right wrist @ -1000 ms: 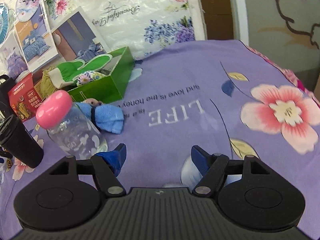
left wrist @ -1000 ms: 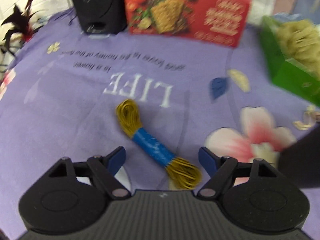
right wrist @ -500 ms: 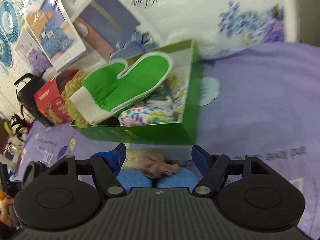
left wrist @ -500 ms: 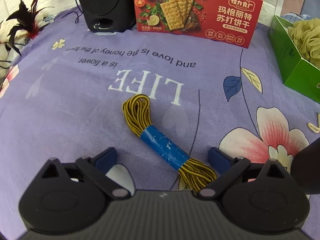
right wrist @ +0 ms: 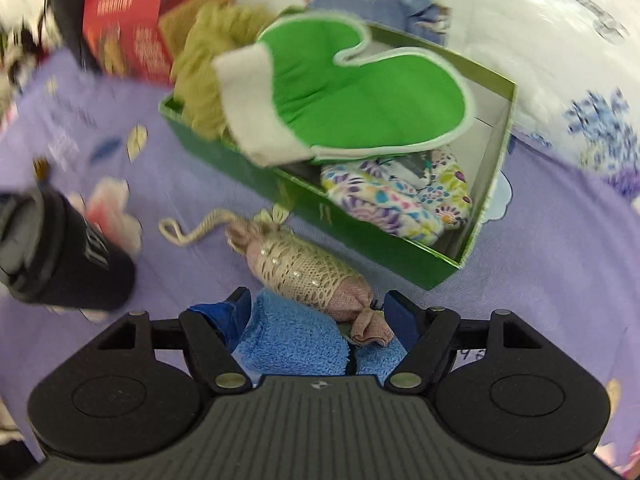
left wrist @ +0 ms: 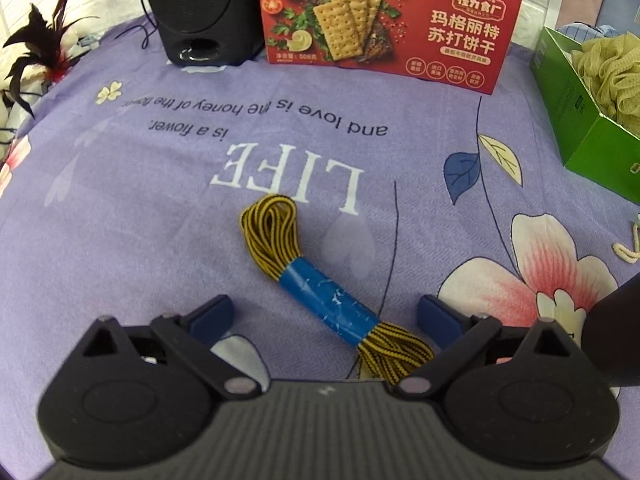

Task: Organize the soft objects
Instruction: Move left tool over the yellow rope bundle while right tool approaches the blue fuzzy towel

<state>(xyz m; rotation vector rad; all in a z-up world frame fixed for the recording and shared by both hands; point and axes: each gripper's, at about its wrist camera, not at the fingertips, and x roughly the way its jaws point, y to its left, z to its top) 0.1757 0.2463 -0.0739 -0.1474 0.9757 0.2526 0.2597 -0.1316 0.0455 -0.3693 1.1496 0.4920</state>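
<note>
Now, L gripper [left wrist: 324, 316] hovering low over purple floral cloth [left wrist: 120, 208], jaws spread wide, gripping nothing. Yellow-black cord bundle [left wrist: 332, 300] w/ blue wrap lying diagonal on cloth between the blue fingertips [left wrist: 212, 314], near end tucked under gripper body, not touching either pad. Vs 0.5 s ago: nearly same framing, bundle sits same spot below "LIFE" print; vs 1.0 s ago: blur gone, view pulled slightly back. Red cracker box [left wrist: 388, 24] and black speaker [left wrist: 196, 8] standing at far edge, side by side. Green box [left wrist: 592, 152] at R edge w/ tan mesh pouf [left wrist: 612, 68] inside. Dark cup edge [left wrist: 616, 344] poking in at R, just beside gripper.

R gripper [right wrist: 318, 312] jaws wide apart, holding nothing, straddling blue towel [right wrist: 292, 340] on cloth. Pink lace-wrapped pouch [right wrist: 308, 272] lying diagonal, near end resting on towel between the pads, its cord loop [right wrist: 192, 228] trailing L on cloth. Vs 0.5 s ago: view swung, green box [right wrist: 360, 240] now seen more from above and angled, pouch much clearer, more towel visible; vs 1.0 s ago: pink-capped bottle out of frame, box far closer. Green mitt [right wrist: 360, 92] draped across box top, floral fabric bundle [right wrist: 400, 200] inside at R end, tan pouf [right wrist: 208, 68] at L end. Black cup [right wrist: 68, 264] on its side-ish at L, blurred, can't tell exact tilt. Red box [right wrist: 124, 36] blurred behind.
</note>
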